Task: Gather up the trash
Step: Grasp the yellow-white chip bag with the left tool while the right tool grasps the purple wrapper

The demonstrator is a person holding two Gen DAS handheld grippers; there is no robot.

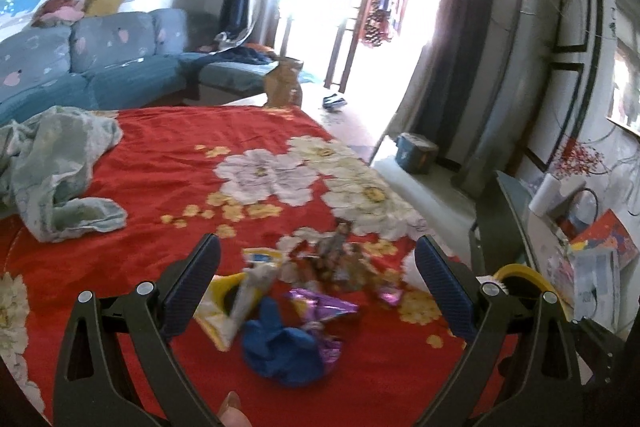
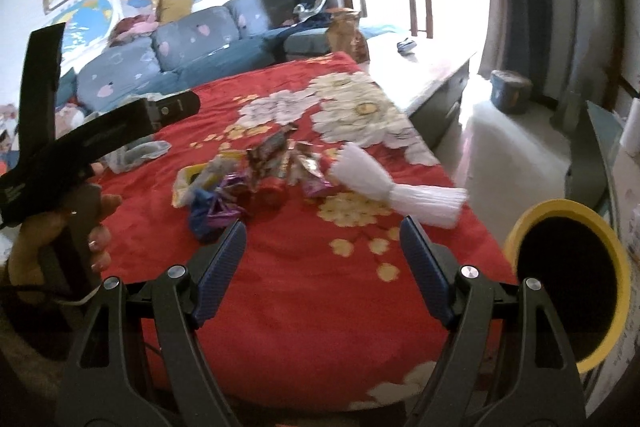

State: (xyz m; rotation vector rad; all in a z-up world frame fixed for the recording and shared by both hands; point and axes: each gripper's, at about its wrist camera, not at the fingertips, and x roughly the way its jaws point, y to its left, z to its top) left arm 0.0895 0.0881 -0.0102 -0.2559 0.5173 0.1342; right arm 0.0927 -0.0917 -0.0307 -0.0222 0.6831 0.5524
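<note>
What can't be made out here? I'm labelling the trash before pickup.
- Wrappers, left wrist view: motion blur; brands and count unreadable.
- Blue item, left wrist view: crumpled; glove or bag unclear.
- Bin, right wrist view: inside dark, contents unseen; in the left wrist view a finger hides most of it.
- White bundle, right wrist view: blurred; material uncertain.

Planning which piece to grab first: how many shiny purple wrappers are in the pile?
3: one at the pile's middle, one beside the blue glove, one nearest the white tassel. Others may be hidden.
</note>
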